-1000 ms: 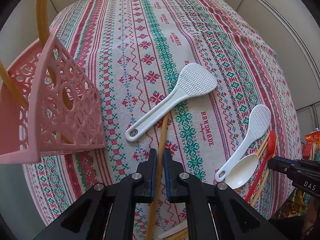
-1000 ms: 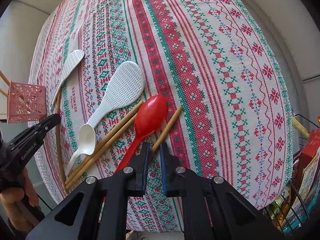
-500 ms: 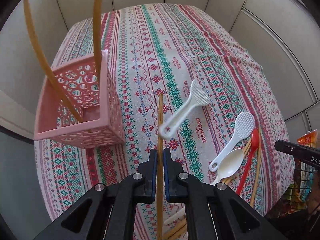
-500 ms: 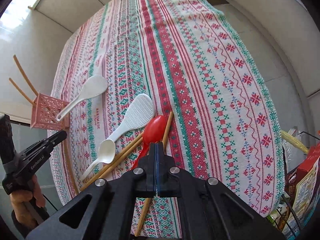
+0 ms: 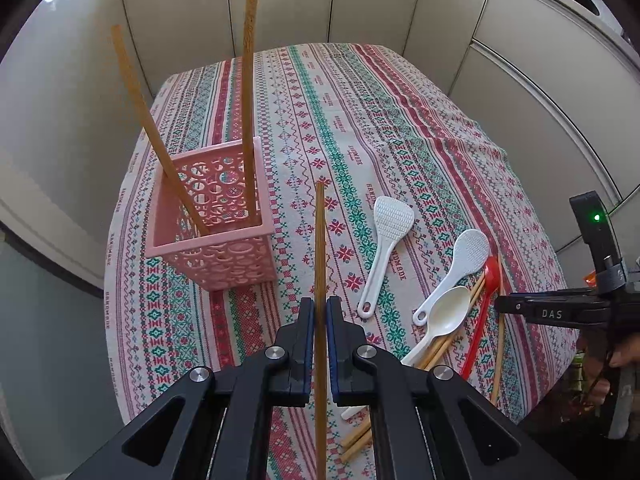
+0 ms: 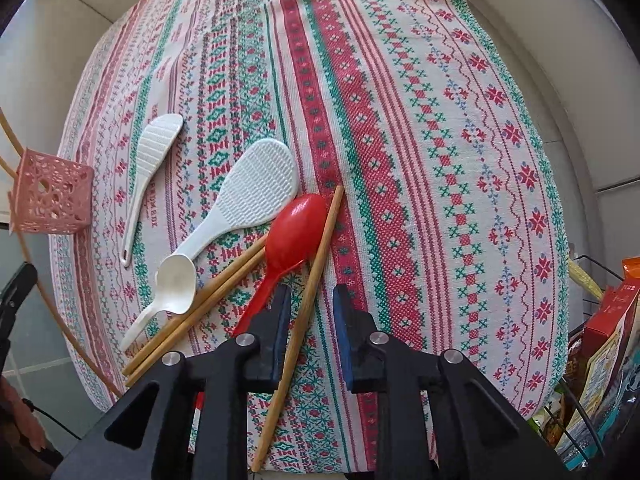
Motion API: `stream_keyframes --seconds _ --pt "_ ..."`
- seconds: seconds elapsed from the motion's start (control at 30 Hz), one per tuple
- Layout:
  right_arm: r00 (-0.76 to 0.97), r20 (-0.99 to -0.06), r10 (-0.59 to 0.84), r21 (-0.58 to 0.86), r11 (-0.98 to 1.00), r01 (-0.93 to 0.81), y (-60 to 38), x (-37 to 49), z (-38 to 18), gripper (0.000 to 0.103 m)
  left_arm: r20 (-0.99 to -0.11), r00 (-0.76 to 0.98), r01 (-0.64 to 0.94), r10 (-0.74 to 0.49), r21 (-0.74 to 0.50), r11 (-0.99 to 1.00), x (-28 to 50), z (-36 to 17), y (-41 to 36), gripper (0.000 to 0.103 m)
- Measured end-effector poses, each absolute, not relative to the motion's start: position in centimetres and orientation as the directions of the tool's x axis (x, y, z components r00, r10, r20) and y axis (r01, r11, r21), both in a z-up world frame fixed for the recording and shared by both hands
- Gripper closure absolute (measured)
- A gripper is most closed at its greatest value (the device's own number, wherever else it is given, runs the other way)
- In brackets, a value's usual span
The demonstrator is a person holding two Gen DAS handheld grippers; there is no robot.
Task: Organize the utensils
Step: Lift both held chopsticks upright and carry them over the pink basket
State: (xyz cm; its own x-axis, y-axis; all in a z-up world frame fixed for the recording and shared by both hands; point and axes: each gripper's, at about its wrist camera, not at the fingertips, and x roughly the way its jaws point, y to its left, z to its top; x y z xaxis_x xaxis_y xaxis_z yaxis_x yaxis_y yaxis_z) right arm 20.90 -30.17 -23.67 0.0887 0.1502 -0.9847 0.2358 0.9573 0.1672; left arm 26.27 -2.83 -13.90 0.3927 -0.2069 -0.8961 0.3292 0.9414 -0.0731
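L tongs (image 5: 319,314) clamped on chopstick (image 5: 319,248), lifted off tabletop (image 5: 360,120). R tongs (image 6: 310,300) open, straddling another stick (image 6: 308,292) beside red spoon (image 6: 294,232), nothing gripped. Your move, I'd say: tip L stick vertical, centre over basket (image 5: 212,248) mouth, lower between 2 sticks (image 5: 248,92) standing there, then release. Paddles (image 5: 386,236) farther out, later.

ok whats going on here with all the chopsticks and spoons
A person is sorting utensils into a pink basket, which already holds two chopsticks. The left tool is shut on a chopstick held near the basket. The right tool is open around another chopstick lying beside a red spoon.
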Motion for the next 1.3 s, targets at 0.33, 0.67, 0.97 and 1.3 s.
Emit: stream_keyframes --seconds 0.33,0.67,0.97,1.3 --pt "0.143 -0.987 0.079 0.106 0.975 0.194 -27.8 21.9 -24.0 0.097 -0.863 0.455 0.302 -0.217 -0.08 0.95 25.4 -11.8 -1.6 0.097" --pt "0.418 -0.886 0.199 0.302 0.933 0.196 -30.9 18.5 -15.0 0.097 -0.745 0.626 0.244 -0.231 -0.094 0.965 21.8 -5.3 1.7 0.097" --pt "0.707 -0.68 0.193 0.342 0.937 0.074 -28.3 17.4 -5.3 0.097 -0.607 0.763 0.19 -0.222 -0.118 0.975 19.5 0.0 3.5 0.097" --pt "0.812 -0.535 0.231 0.362 0.932 -0.026 -24.6 18.7 -1.6 0.097 -0.488 0.857 0.103 -0.169 -0.159 0.982 19.0 2.0 6.8 0.097"
